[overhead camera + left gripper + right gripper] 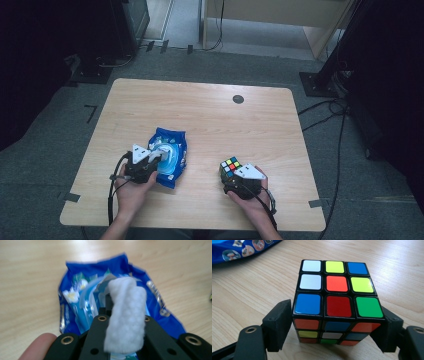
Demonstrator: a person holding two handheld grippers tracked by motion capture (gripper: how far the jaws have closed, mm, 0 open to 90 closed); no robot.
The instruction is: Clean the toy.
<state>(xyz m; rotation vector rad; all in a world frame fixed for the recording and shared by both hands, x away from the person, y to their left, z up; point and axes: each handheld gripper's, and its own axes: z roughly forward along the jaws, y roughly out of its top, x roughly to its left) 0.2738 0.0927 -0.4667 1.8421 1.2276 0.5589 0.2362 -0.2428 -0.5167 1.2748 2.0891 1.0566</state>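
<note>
We pinch a white wipe (pixel 126 315) with the left gripper (pixel 156 159) to draw it from the blue pack (pixel 170 156), while beside that pack the right gripper (pixel 231 176) clamps the cube (pixel 337 300) to steady it on the tabletop (pixel 210 120).

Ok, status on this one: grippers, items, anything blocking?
Left gripper shut on white wipe over blue pack. Right gripper shut on puzzle cube. Table unobstructed.

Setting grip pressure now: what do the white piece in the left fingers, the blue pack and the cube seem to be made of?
White piece: soft, dimpled, matte, likely a nonwoven wipe or tissue. Blue pack: thin glossy plastic film, crinkled, with glints. Cube: hard black plastic with smooth, shiny coloured tiles. Table: pale wood-grain top, possibly laminate.
</note>
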